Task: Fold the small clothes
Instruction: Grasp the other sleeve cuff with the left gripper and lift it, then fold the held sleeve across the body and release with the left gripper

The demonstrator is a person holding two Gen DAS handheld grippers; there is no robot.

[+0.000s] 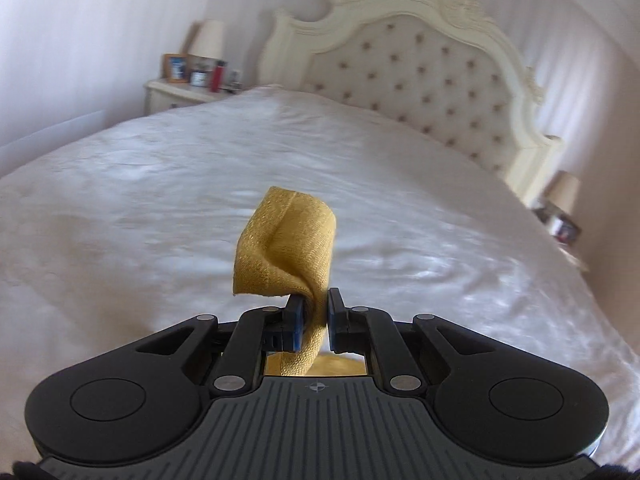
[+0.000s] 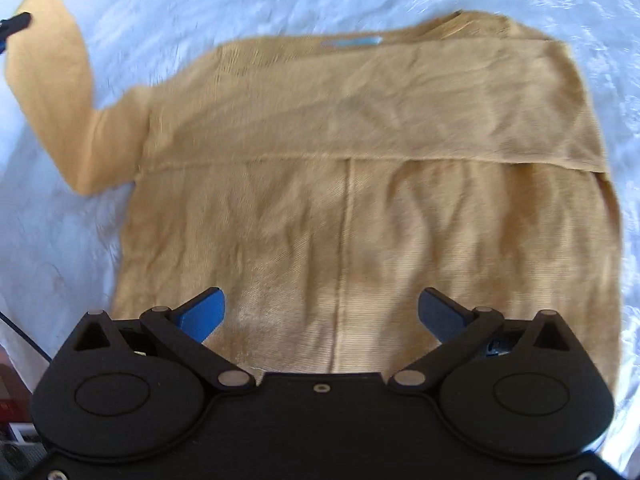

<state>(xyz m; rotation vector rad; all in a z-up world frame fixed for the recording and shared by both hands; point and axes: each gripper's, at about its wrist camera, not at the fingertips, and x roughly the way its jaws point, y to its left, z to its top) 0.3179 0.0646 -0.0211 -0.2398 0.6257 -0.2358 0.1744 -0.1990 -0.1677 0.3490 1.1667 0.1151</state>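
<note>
A mustard-yellow knit sweater (image 2: 360, 184) lies flat on the white bed cover (image 2: 160, 12). Its right sleeve (image 2: 420, 96) is folded across the body. Its left sleeve (image 2: 60, 92) stretches out to the upper left. My left gripper (image 1: 315, 312) is shut on the cuff of that sleeve (image 1: 284, 248) and holds it above the bed; its fingertip also shows in the right wrist view (image 2: 16, 22). My right gripper (image 2: 322, 312) is open and empty, hovering over the sweater's lower hem.
The white bed cover (image 1: 160, 200) spreads ahead of the left gripper. A tufted cream headboard (image 1: 420, 72) stands at the back. A nightstand (image 1: 180, 92) with a lamp, frames and a red bottle is at the far left. Another lamp (image 1: 564, 196) stands at the right.
</note>
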